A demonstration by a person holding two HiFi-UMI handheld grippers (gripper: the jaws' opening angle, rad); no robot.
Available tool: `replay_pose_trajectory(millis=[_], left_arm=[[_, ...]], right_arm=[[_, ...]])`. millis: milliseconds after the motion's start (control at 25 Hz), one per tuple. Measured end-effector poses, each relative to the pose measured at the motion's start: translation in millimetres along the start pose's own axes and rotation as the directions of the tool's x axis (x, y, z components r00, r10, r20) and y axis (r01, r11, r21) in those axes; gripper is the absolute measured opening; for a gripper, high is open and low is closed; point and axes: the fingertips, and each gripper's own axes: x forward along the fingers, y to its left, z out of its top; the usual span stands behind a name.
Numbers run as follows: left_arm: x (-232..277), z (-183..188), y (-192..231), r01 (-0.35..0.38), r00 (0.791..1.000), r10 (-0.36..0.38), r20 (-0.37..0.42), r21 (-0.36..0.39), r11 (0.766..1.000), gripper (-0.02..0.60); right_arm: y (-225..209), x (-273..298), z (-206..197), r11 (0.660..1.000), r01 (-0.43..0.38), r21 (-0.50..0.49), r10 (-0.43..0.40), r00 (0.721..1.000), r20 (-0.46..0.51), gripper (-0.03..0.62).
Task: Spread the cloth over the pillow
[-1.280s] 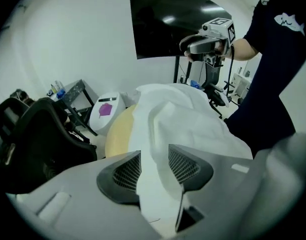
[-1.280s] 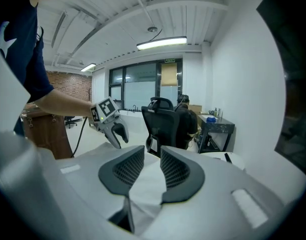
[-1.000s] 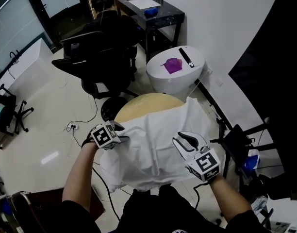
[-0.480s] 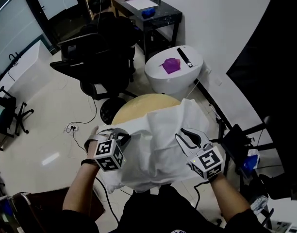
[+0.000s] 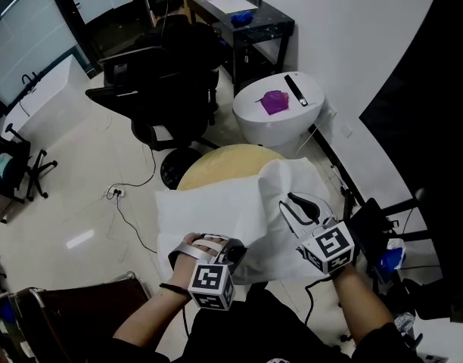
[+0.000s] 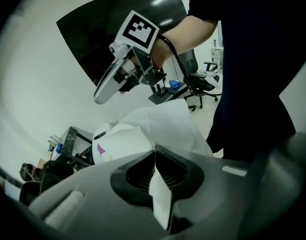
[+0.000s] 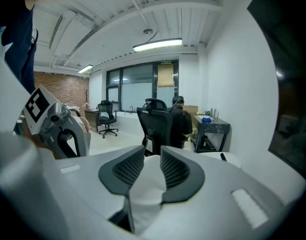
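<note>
- Since before, left gripper (image 6: 159, 179) has swung toward the person, jaws pinched shut on a thin cloth (image 5: 281, 191) edge.
- Cloth bunches over the pillow's (image 5: 194, 210) right half.
- Right gripper (image 7: 152, 169) clamps a thicker fold; fabric looks limp and light, so corners seem best.

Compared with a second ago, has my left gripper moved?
Yes. The left gripper, shut on the white cloth, has come back toward the person and rightward, away from the round wooden table's left edge.

Left gripper (image 5: 235, 249) fingers pinched shut, right gripper (image 5: 296, 203) fingers gripping slightly apart, forearms forward
</note>
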Motion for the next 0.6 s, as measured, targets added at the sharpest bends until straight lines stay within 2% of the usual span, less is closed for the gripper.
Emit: replay_pose_trajectory(millis=[200, 400, 600], left_arm=[[26.0, 9.7, -22.1, 0.015, 1.0, -0.015, -0.003, 0.004, 1.0, 0.002], [42.6, 11.0, -32.2, 0.017, 1.0, -0.017, -0.005, -0.031, 0.999, 0.006], [44.2, 11.1, -32.4, 0.021, 1.0, -0.02, 0.014, -0.086, 0.996, 0.012]], right_arm=[[30.2, 12.3, -0.8, 0.988, -0.122, -0.094, 0.117, 0.992, -0.056, 0.114], [67.4, 30.2, -33.4, 0.94, -0.268, -0.212, 0.233, 0.957, -0.173, 0.114], [76.8, 45.3, -75.5, 0.919, -0.318, -0.233, 0.239, 0.919, -0.313, 0.114]])
